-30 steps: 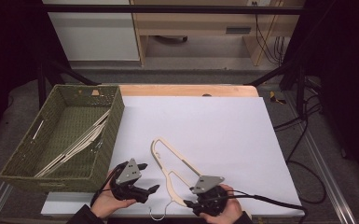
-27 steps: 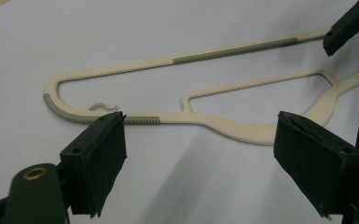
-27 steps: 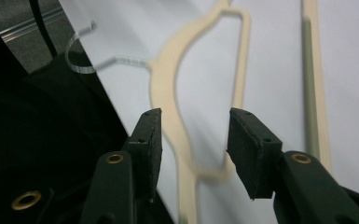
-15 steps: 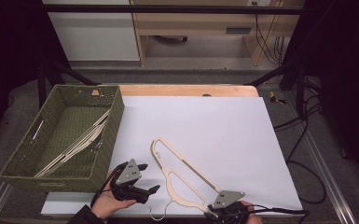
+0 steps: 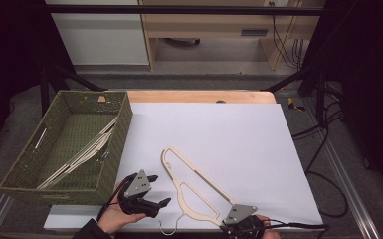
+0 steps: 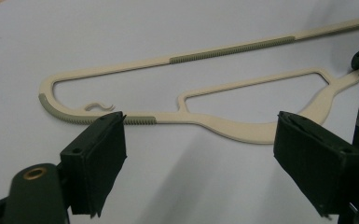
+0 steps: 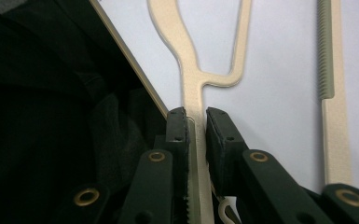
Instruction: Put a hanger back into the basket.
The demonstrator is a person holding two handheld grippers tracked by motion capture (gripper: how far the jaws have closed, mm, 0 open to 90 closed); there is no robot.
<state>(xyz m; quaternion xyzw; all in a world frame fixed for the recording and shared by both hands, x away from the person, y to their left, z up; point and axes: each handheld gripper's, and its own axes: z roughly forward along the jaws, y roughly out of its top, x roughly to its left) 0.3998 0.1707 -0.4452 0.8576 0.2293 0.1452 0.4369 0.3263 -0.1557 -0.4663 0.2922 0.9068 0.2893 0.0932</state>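
cream hanger (image 6: 224, 123) flat on white table (image 6: 168, 28); left claw (image 6: 200, 158) wide apart, empty.

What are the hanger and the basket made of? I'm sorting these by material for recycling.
The hanger looks like moulded plastic: flat, smooth, matt cream, with ribbed grey-green strips, perhaps rubbery, for grip. Its small hook looks like bent metal wire. The basket seems woven, olive green, of rope or fibre; which one the pictures leave open.
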